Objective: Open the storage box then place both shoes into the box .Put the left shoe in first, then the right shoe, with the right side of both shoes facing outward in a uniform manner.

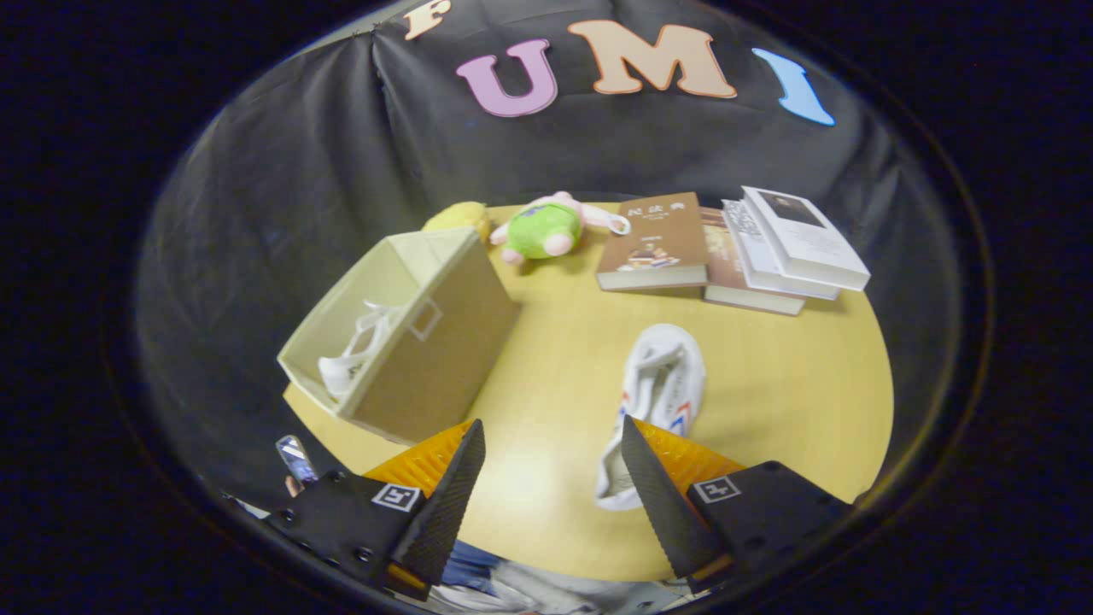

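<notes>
A beige fabric storage box (444,350) stands open on the yellow table (794,384), ahead and to the left of my fingers. One white shoe (354,354) lies inside it against the near wall. A second white shoe (662,384) with red and blue marks lies on the table just ahead of my right finger, which hides part of its heel end. My gripper (551,478) hovers above the table's near edge, open, with only bare tabletop between the fingers.
Beyond the box lie a green-and-pink plush toy (542,229) and a yellow plush (458,218). Several books (734,248) are stacked at the table's far right. The booth's black cloth wall closes in the back.
</notes>
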Demonstrator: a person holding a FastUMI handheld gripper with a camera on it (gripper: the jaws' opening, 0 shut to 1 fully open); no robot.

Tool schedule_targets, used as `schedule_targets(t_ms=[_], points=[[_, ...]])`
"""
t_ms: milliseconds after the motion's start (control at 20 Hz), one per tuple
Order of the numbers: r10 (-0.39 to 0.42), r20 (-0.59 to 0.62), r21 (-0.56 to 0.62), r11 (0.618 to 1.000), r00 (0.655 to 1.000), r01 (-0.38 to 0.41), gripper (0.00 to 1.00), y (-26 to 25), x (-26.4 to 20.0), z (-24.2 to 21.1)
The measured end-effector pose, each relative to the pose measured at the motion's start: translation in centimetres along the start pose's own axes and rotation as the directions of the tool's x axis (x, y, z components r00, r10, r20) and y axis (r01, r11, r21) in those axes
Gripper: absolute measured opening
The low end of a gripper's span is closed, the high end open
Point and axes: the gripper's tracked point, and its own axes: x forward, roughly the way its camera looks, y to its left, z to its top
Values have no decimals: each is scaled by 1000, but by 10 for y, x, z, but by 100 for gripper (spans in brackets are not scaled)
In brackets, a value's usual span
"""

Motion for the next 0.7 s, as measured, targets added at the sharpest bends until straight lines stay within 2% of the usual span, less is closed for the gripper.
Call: schedule_targets(t_ms=[100,250,400,700], points=[[-56,-29,7,998,998,56,99,-30,14,-12],[-92,-76,25,995,993,94,99,-58,29,-29],[-102,-104,35,994,989,106,98,-70,47,-39],[-161,-150,-25,987,975,159,95,-77,79,-50]])
